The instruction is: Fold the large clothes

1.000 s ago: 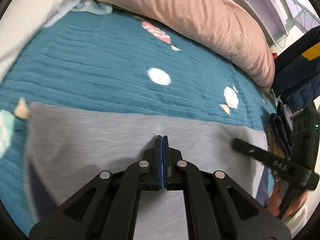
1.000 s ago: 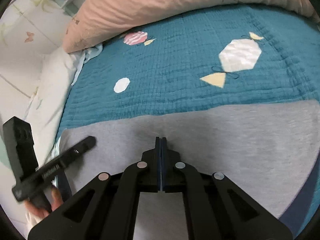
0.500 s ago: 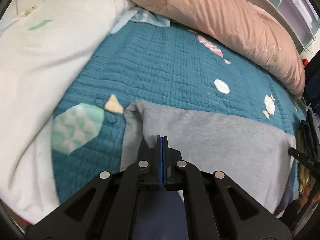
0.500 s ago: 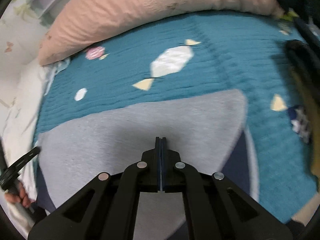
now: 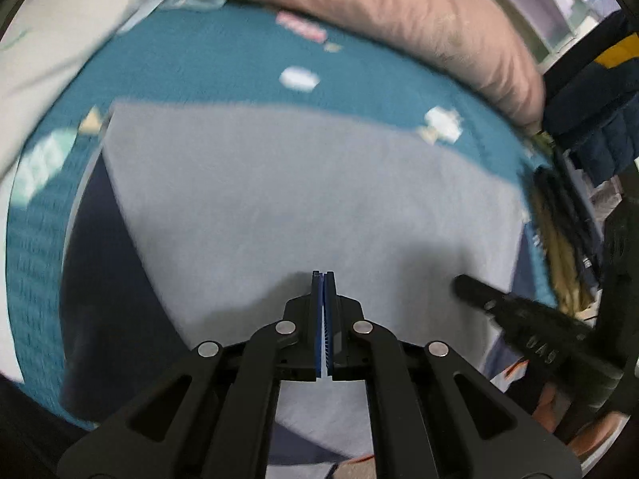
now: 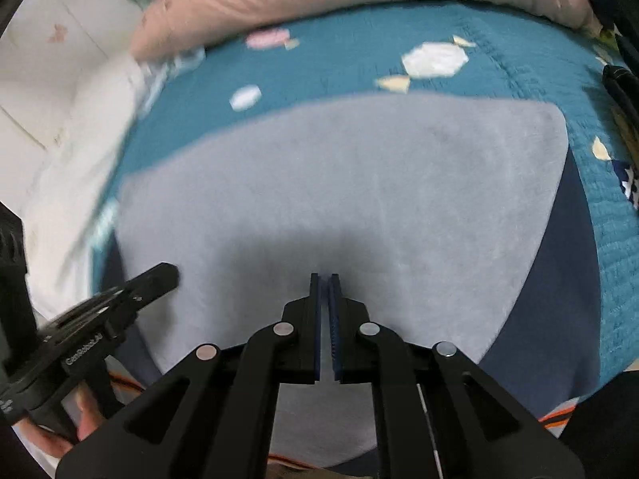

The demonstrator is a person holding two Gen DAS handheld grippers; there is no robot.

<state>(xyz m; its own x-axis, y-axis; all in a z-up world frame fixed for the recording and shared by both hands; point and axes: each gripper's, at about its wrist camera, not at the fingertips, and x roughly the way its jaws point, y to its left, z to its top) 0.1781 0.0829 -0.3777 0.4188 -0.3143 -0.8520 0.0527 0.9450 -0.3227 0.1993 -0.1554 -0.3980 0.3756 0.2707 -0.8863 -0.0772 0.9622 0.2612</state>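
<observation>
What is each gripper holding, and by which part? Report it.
Left gripper: pads closed on a raised pinch of the grey garment, towards its near edge. Right gripper: jaws slightly apart over the same garment; a hold cannot be told.

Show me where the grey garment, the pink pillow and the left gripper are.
grey garment (image 6: 359, 183): right wrist view, middle of its flat top layer.
pink pillow (image 5: 419, 20): left wrist view, middle of its long side.
left gripper (image 5: 323, 279): left wrist view, between the tips of its fingers.
</observation>
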